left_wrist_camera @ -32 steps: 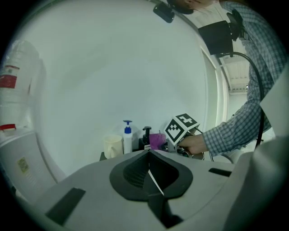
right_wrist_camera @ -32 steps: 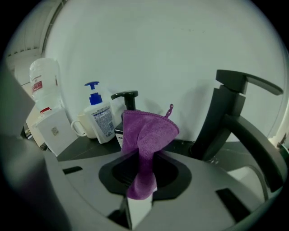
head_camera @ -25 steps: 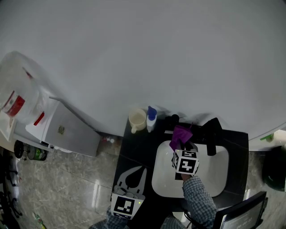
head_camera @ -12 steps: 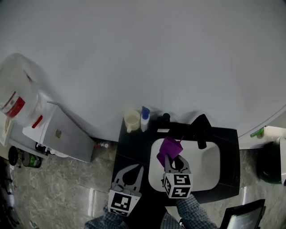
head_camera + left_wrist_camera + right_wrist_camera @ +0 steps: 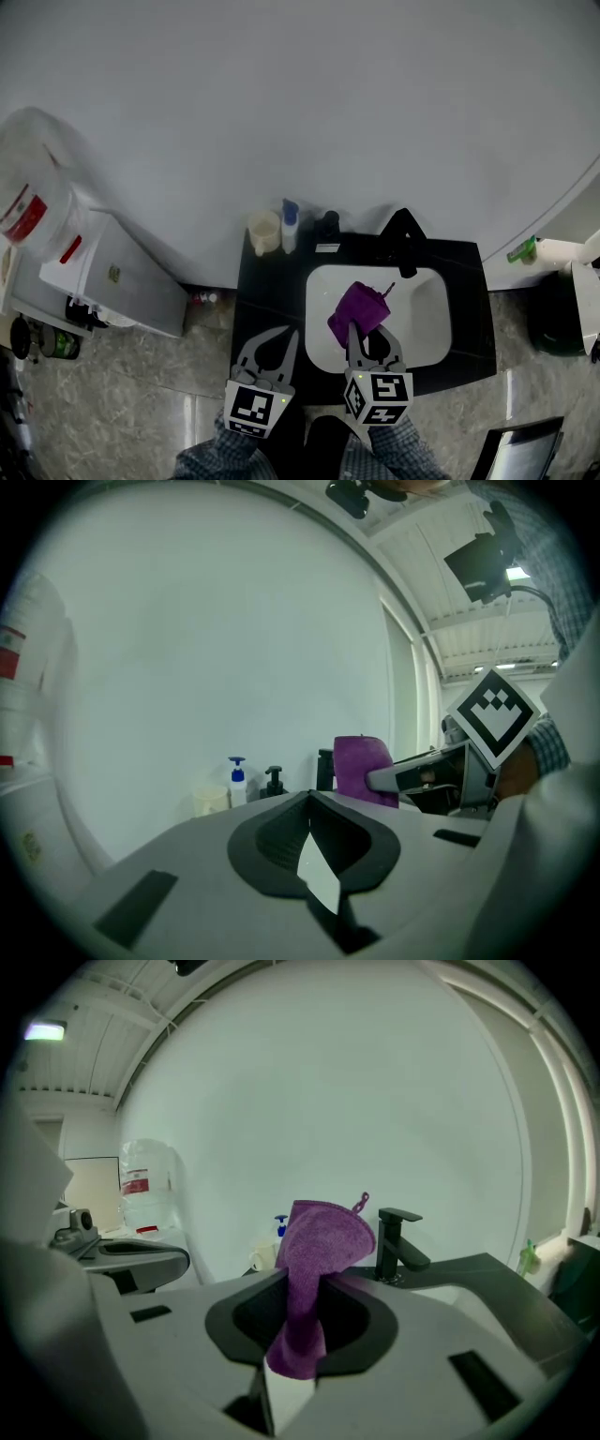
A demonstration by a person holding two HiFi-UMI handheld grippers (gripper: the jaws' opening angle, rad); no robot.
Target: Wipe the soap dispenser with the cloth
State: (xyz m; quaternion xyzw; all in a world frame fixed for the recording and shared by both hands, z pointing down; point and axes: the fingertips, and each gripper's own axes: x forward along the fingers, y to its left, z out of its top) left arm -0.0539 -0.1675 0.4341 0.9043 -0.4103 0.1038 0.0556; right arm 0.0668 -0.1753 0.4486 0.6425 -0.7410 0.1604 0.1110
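Two claws logged | my right gripper (image 5: pixel 362 330) was clamped on the cloth (image 5: pixel 357 307), bunched upright over the sink (image 5: pixel 427 323), wiping face forward I'd guess | soap dispenser (image 5: pixel 327 225) stood at counter's back edge, well apart | left gripper (image 5: pixel 280 334) jaws together, empty, parked clear.

Purple cloth (image 5: pixel 357 308), loop at corner, bunched upright, pinched in right tongs (image 5: pixel 366 333) over sink (image 5: pixel 427 323). Black pump dispenser (image 5: pixel 327 225) upright at surface's (image 5: pixel 267 300) back edge, well apart from cloth.
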